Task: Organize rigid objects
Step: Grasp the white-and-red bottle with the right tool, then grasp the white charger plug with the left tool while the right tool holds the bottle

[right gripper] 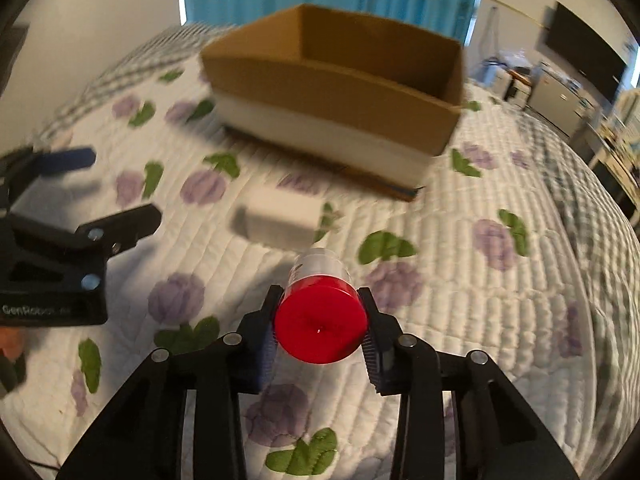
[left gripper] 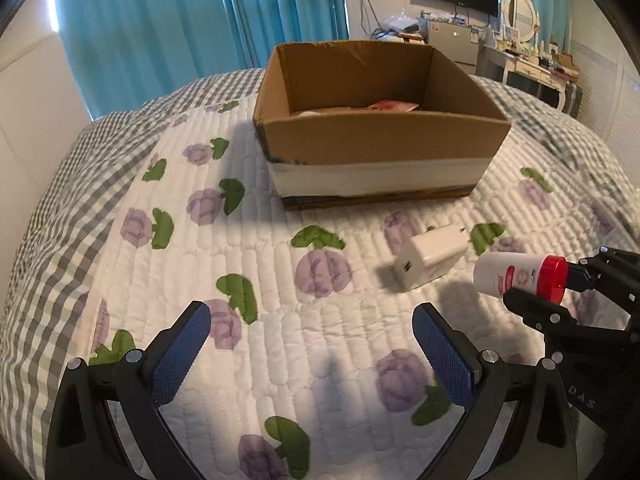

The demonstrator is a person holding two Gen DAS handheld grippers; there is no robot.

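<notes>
An open cardboard box stands on the quilted bed; it also shows in the right wrist view. A white charger block lies on the quilt in front of the box, blurred in the right wrist view. My right gripper is shut on a white bottle with a red cap, held above the quilt; the bottle also shows in the left wrist view. My left gripper is open and empty above the quilt, to the left of the charger.
The bed has a white quilt with purple flowers and a grey checked cover at its edges. Something red and white lies inside the box. Blue curtains, a wall TV and a dresser stand behind the bed.
</notes>
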